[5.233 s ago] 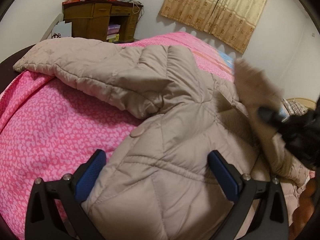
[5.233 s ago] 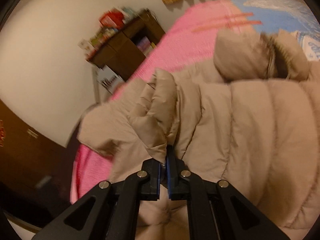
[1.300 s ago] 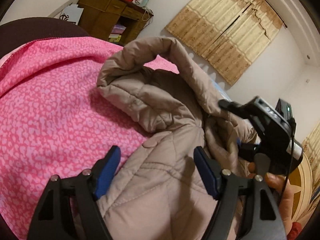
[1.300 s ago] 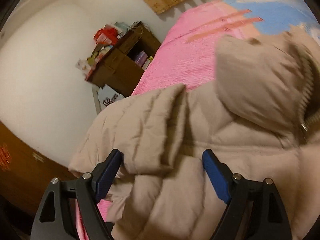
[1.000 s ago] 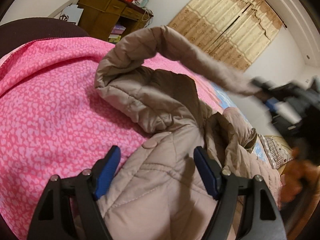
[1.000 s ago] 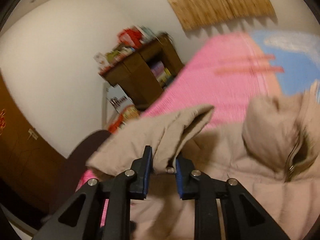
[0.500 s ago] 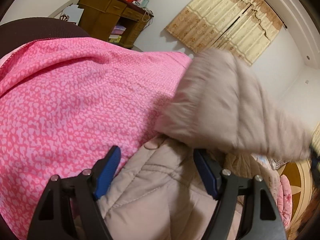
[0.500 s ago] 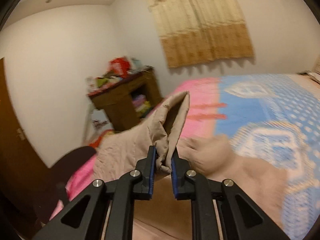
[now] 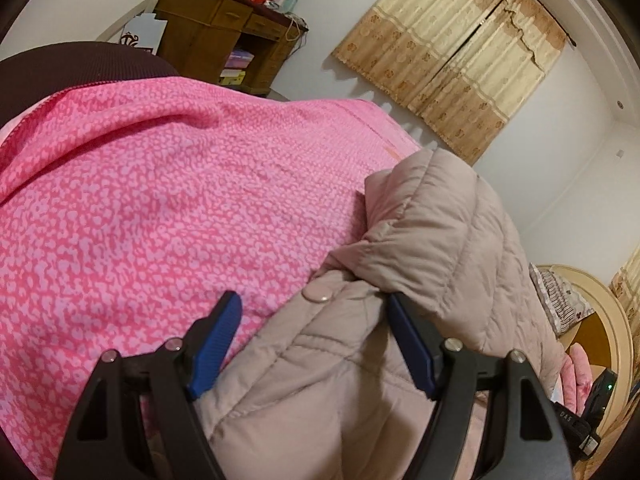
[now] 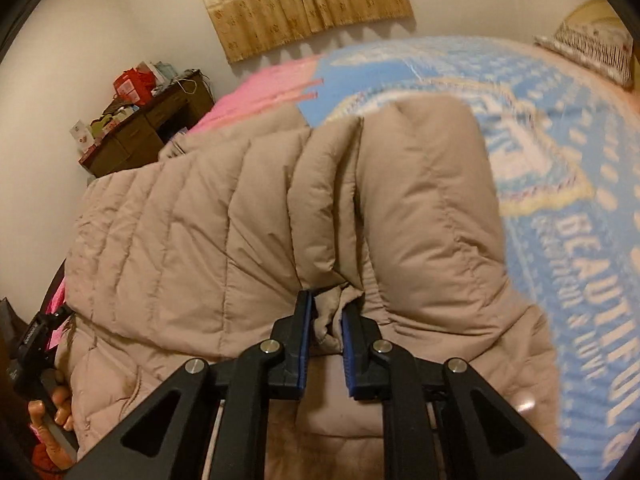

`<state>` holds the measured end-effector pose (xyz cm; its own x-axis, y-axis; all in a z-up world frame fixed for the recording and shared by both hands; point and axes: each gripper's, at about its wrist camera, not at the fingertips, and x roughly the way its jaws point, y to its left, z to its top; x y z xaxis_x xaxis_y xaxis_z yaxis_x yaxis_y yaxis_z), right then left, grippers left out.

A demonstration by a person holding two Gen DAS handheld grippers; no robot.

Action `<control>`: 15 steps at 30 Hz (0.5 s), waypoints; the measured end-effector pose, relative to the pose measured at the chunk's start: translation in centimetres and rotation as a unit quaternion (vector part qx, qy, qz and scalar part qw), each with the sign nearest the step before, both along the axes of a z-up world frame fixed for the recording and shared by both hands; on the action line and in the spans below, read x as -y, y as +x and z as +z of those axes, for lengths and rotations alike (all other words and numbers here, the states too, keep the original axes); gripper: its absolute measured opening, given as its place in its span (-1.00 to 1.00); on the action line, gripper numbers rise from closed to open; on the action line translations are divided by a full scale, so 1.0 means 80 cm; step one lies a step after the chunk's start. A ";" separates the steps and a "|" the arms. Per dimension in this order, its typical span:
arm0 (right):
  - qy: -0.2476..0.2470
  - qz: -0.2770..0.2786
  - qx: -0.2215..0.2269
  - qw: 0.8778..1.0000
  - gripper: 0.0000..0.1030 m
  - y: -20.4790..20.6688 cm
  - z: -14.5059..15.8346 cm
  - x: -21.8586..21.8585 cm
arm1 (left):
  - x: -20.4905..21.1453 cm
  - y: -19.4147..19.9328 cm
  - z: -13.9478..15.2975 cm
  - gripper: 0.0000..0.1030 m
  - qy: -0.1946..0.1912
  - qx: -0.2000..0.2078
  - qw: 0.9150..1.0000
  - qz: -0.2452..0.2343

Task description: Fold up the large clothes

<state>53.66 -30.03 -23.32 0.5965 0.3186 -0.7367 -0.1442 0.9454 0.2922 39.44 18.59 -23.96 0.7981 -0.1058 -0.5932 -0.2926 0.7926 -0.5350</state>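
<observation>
A beige quilted jacket (image 9: 340,380) lies on the pink bedspread (image 9: 160,200). My left gripper (image 9: 314,308) is open, and its blue pads stand wide on either side of the jacket's buttoned corner, low over the fabric. One sleeve (image 9: 440,232) lies folded across the jacket's body. In the right wrist view my right gripper (image 10: 328,312) is shut on the bunched end of that sleeve (image 10: 420,200), held just above the jacket (image 10: 180,260). The left gripper (image 10: 36,344) and the hand holding it show at that view's left edge.
A cluttered wooden desk (image 9: 224,32) stands against the far wall beside beige curtains (image 9: 452,60). A blue patterned blanket (image 10: 560,160) covers the bed beyond the jacket, with a pillow (image 10: 588,52) at the headboard (image 9: 608,320). Pink bedspread lies bare to the left.
My right gripper closed on the sleeve end and swung it over the jacket, laying it down across the body. The left gripper stayed where it was, still open.
</observation>
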 end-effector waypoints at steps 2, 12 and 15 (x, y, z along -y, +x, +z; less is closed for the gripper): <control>0.006 0.006 -0.006 1.000 -0.72 0.000 0.007 0.004 | 0.003 -0.002 0.008 0.50 0.018 -0.011 1.000 -0.001; 0.055 0.021 0.065 0.996 0.40 -0.062 0.093 0.040 | 0.006 -0.020 0.077 0.55 0.114 -0.011 0.993 -0.015; 0.016 -0.009 0.099 0.995 0.40 -0.066 0.119 0.034 | 0.011 -0.006 0.098 0.56 0.133 -0.004 0.991 -0.017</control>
<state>48.39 -32.73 -13.82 0.7346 0.3285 -0.5937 -0.1855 0.9389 0.2899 38.96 17.70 -16.14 0.7915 0.0289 -0.6105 -0.2673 0.9146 -0.3033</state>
